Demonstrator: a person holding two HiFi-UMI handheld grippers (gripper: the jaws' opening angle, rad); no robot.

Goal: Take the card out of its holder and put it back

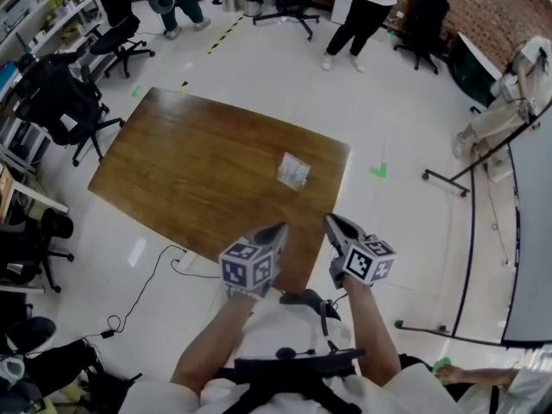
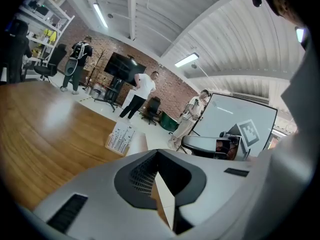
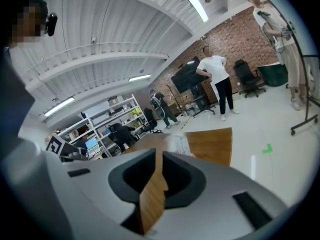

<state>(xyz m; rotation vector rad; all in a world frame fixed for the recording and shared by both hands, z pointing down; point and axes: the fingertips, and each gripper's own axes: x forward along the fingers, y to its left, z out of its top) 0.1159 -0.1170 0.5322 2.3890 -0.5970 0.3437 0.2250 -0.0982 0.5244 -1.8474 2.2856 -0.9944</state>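
Observation:
A small clear card holder (image 1: pixel 293 172) with a white printed card stands on the brown wooden table (image 1: pixel 190 171), toward its right side; it also appears in the left gripper view (image 2: pixel 120 138) and in the right gripper view (image 3: pixel 180 144). Both grippers hover side by side over the table's near edge, well short of the holder. My left gripper (image 1: pixel 280 228) (image 2: pixel 156 170) has its tips together and holds nothing. My right gripper (image 1: pixel 330 221) (image 3: pixel 156 154) stands slightly open, with only the table showing through the narrow gap.
Black office chairs (image 1: pixel 65 102) and shelves (image 1: pixel 43 11) line the left side. A whiteboard on a wheeled stand (image 1: pixel 526 231) is at the right. Two people (image 1: pixel 366 11) stand on the far floor. A cable (image 1: pixel 142 291) runs across the floor by the table's near left.

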